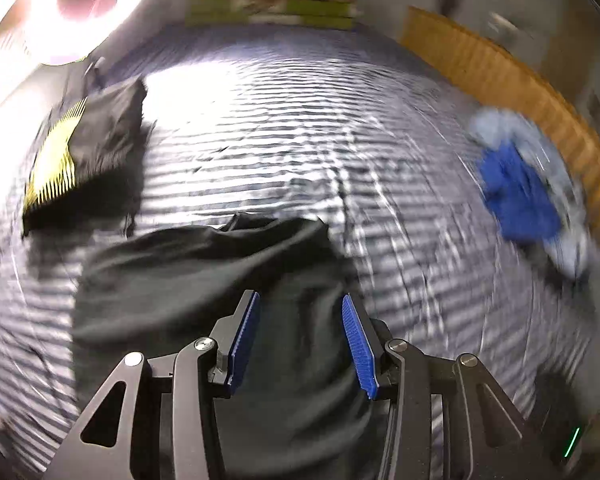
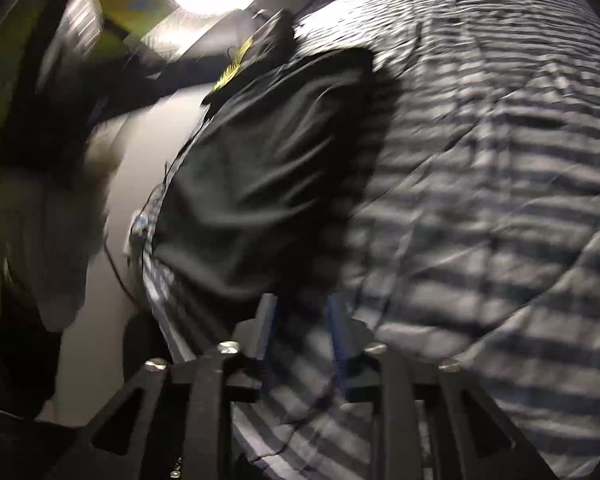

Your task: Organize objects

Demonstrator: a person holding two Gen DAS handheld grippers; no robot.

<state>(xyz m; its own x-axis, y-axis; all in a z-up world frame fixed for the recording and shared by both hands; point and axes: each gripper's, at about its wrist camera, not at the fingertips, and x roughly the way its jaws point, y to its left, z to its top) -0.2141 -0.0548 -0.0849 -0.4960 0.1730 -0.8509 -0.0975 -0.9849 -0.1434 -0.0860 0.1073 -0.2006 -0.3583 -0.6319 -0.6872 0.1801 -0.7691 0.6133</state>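
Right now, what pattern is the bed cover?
Grey-and-white stripes on the bed cover, clearest in the left wrist view.

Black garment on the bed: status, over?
Left gripper open over dark garment, nothing gripped. Right gripper open, empty, above striped bedspread. Blue clothes lie loose, far right.

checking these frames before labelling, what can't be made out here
- Left wrist view: blue and pale bundle smeared by motion blur; what it is stays unclear.
- Left wrist view: dark garment runs under the left hand-held gripper; its near end is hidden.
- Right wrist view: right hand-held gripper blurred and shadowed.
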